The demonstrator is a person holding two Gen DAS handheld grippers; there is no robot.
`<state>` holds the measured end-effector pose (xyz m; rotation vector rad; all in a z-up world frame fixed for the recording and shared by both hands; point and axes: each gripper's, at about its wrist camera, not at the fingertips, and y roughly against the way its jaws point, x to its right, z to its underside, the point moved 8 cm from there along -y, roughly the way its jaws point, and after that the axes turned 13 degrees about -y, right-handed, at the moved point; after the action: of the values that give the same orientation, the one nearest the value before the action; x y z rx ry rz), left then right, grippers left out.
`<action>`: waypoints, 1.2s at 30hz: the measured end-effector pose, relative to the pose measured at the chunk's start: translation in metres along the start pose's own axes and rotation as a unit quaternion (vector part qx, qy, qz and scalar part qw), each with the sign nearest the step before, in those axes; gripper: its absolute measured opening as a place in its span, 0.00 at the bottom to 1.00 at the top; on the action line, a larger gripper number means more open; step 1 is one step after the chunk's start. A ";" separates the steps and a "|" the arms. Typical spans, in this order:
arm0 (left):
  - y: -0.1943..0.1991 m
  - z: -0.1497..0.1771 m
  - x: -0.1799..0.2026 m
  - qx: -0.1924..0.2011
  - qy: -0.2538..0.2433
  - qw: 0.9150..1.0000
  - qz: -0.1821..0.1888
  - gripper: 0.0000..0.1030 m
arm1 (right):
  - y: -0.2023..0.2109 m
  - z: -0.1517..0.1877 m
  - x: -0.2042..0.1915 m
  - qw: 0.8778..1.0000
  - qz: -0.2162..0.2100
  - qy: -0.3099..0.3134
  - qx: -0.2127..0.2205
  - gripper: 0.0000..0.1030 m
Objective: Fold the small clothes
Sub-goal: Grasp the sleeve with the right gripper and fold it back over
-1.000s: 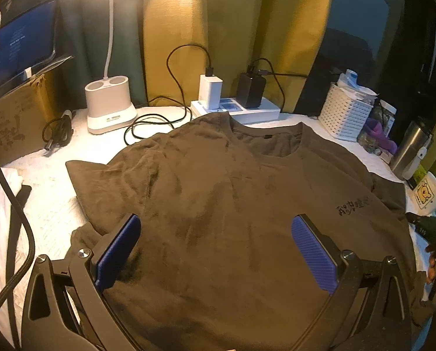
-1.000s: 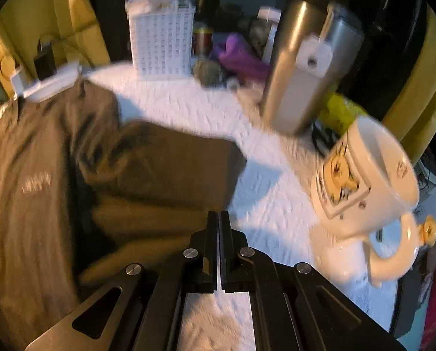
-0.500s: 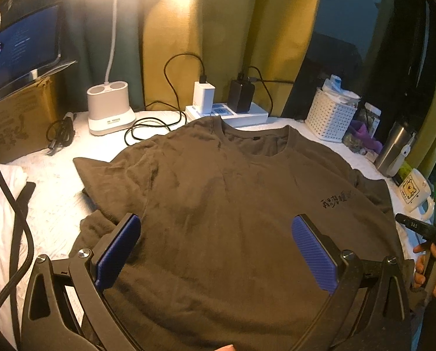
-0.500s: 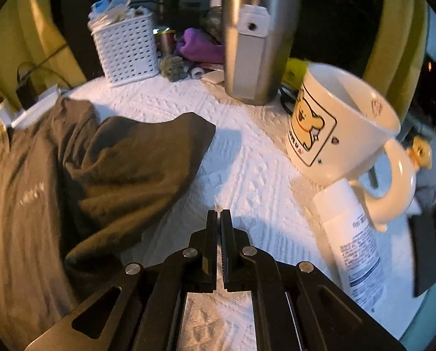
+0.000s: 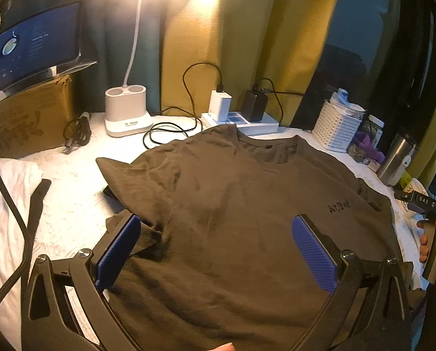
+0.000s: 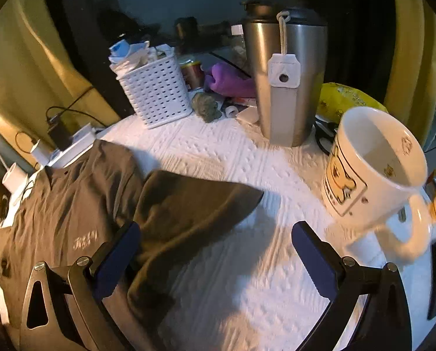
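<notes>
**Operator:** While both claws hang apart and hold nothing, what is the status?

**Technician:** The left claw point(image 5: 215, 251) is spread wide above the lower body of the brown T-shirt point(image 5: 241, 204), gripping no fabric. The right claw point(image 6: 215, 251) is equally wide, poised over the shirt's right sleeve point(image 6: 188, 204) and the white cloth covering the desk point(image 6: 232, 152). The shirt lies face up across the middle of the desk, collar toward the far edge.

**Operator:** Hazards?

**Technician:** Judged from this layout, the mug point(image 6: 373, 172) stands just beside the right claw; a wide swing during the sleeve fold could tip it. The steel tumbler point(image 6: 288, 79) and white basket point(image 6: 156, 93) crowd the far right corner. The cables point(image 5: 171, 128) and power strip point(image 5: 241, 122) touch the collar area and could snag.

**Operator:** Free room?

**Technician:** Bare cloth lies beside the right sleeve. The left edge offers a narrow strip beside the left sleeve point(image 5: 124, 172).
</notes>
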<state>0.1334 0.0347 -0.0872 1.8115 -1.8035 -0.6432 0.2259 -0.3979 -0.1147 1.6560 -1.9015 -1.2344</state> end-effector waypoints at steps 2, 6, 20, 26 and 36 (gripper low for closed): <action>-0.001 0.000 -0.004 0.000 0.003 1.000 -0.006 0.99 | -0.009 -0.006 0.001 1.000 0.005 -0.001 0.002 1.00; -0.007 0.001 -0.017 -0.008 0.011 1.000 -0.023 0.99 | -0.037 -0.003 0.008 0.998 -0.043 -0.040 -0.036 1.00; -0.014 -0.005 -0.016 -0.019 0.004 0.999 -0.035 0.99 | -0.040 -0.014 0.009 0.999 -0.032 -0.006 -0.008 0.10; -0.012 -0.010 -0.014 -0.014 0.004 0.999 -0.034 0.99 | 0.006 -0.037 0.034 0.999 -0.004 -0.006 0.048 0.09; -0.002 -0.008 -0.017 -0.004 0.000 1.000 -0.023 0.99 | 0.024 -0.028 -0.011 0.997 -0.020 0.037 0.064 0.09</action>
<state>0.1404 0.0520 -0.0826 1.8531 -1.7599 -0.6671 0.2345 -0.3996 -0.0767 1.7869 -1.9483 -1.0704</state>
